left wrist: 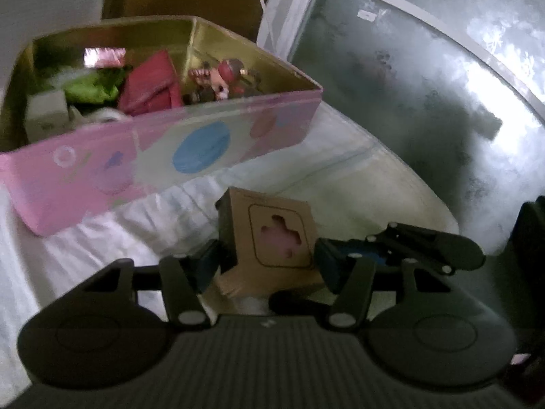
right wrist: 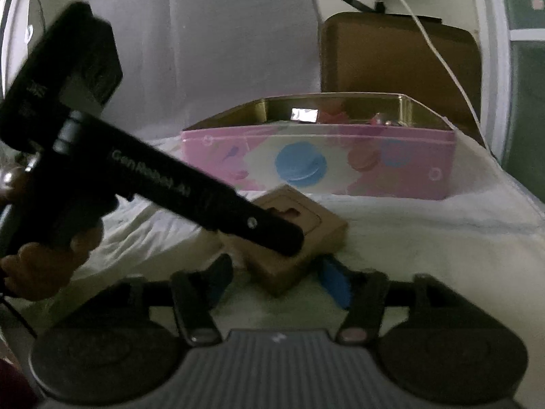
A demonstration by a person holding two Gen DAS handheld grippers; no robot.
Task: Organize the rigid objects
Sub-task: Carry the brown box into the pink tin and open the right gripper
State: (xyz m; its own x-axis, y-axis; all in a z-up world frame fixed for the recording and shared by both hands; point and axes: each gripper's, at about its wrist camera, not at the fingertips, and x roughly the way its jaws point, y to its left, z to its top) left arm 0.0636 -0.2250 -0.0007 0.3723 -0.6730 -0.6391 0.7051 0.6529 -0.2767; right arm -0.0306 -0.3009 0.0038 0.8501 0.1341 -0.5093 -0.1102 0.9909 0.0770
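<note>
Small cardboard box [left wrist: 272,238], flat kraft-brown with a die-cut window showing pink inside, lying on the rumpled white sheet [left wrist: 102,225] just in front of the pink tin [left wrist: 143,156]. Left gripper [left wrist: 267,266] straddles it, fingers spread either side, and whether the pads actually touch is hard to say through the blur. From the right wrist the same box [right wrist: 320,228] lies skewed, its near corner between the spread jaws of the right gripper [right wrist: 276,283], which holds nothing. The left gripper's black body [right wrist: 190,191] crosses it there, hiding half the window. The tin [right wrist: 316,167] is glossy, printed with blue and pink rounds, gold inside. Only the left view looks in: red pouch [left wrist: 150,85], green wad [left wrist: 92,85], small figurine [left wrist: 221,78], all smeared. Behind it, a brown case [right wrist: 398,58].
</note>
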